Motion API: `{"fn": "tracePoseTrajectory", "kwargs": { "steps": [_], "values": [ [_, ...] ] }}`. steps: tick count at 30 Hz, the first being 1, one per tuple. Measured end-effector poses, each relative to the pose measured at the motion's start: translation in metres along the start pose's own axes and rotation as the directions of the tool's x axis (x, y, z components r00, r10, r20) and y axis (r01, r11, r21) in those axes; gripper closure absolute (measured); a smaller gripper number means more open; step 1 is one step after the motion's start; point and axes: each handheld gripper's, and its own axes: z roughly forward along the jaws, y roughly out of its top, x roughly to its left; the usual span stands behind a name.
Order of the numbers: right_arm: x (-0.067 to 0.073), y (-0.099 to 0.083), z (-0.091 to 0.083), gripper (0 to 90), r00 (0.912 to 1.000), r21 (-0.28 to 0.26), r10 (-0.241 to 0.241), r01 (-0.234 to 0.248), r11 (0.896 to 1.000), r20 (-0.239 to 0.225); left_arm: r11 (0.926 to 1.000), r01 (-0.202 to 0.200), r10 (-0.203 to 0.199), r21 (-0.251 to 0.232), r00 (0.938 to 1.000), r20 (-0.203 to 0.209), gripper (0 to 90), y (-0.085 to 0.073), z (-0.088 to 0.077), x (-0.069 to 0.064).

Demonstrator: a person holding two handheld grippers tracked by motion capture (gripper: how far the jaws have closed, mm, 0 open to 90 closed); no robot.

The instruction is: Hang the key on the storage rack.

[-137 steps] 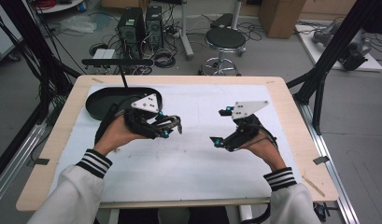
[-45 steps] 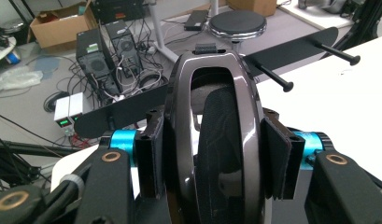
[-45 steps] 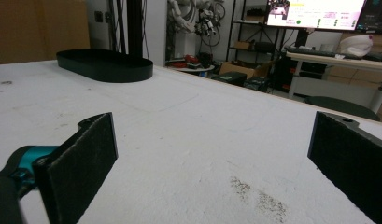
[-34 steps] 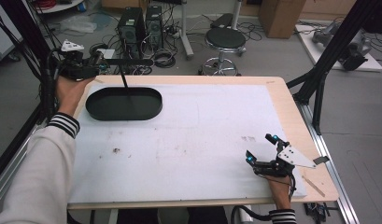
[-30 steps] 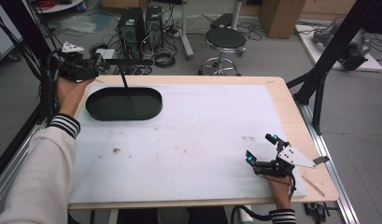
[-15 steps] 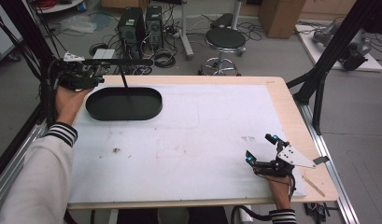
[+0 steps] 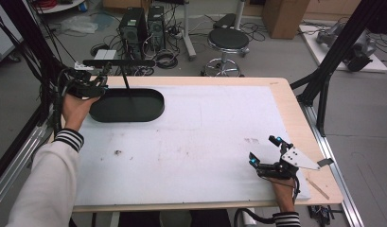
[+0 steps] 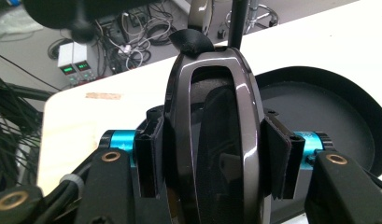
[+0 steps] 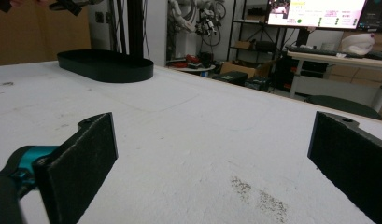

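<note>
My left gripper (image 7: 83, 85) hangs over the table's far left corner, beside the black oval base (image 7: 127, 105) of a stand. In the left gripper view this gripper (image 8: 213, 161) is shut on a glossy dark oval-framed object (image 8: 177, 116), held upright between the pads; the base (image 8: 319, 102) lies just behind it. A thin post (image 7: 126, 80) rises from the base to a horizontal bar (image 7: 118, 62). My right gripper (image 7: 263, 150) rests on the white mat at the near right. Its jaws stand wide apart with nothing between them (image 9: 216, 158).
A white mat (image 7: 205, 127) covers the wooden table (image 7: 295, 109). Black frame struts (image 7: 333, 61) rise past the right edge, and cables hang at the left. A stool (image 7: 227, 40) and computer towers (image 7: 143, 23) stand on the floor behind the table.
Both grippers were over the table's middle 4.6 s ago. Over the last second the left gripper has come from beyond the far left corner toward the base. The right gripper has stayed still.
</note>
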Motion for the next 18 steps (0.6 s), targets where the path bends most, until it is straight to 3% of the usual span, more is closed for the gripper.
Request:
{"fn": "tracePoseTrajectory", "kwargs": {
  "steps": [3,9,15,16,17,18],
  "values": [
    [0.0,0.0,0.0,0.4,1.0,-0.001,0.0,0.0,1.0,-0.001,0.9998,0.018,-0.018,0.009,0.9998,0.013,48.6,-0.005,0.006,-0.001],
    [-0.001,0.0,0.0,0.4,1.0,-0.001,0.005,-0.005,1.0,-0.002,0.9999,-0.008,0.008,0.01,0.9996,0.025,48.6,-0.006,0.012,-0.005],
    [-0.001,0.0,0.0,0.4,1.0,-0.001,0.002,-0.002,1.0,-0.003,0.9999,0.0,-0.001,0.012,0.996,0.089,48.2,-0.009,0.017,-0.004],
    [0.0,0.0,0.0,0.4,1.0,-0.001,0.004,-0.004,1.0,-0.004,1.0,-0.001,0.001,-0.004,0.9918,0.128,46.9,-0.01,0.017,-0.003],
    [0.0,0.0,0.0,0.4,1.0,0.0,0.001,-0.001,1.0,-0.002,0.9997,0.01,-0.006,-0.02,0.9866,0.163,27.3,-0.011,0.018,-0.003],
    [0.0,0.0,0.0,0.4,1.0,0.0,0.002,-0.002,1.0,-0.002,0.9993,0.026,-0.02,-0.028,0.9839,0.177,18.3,-0.01,0.018,-0.004]
  ]
}}
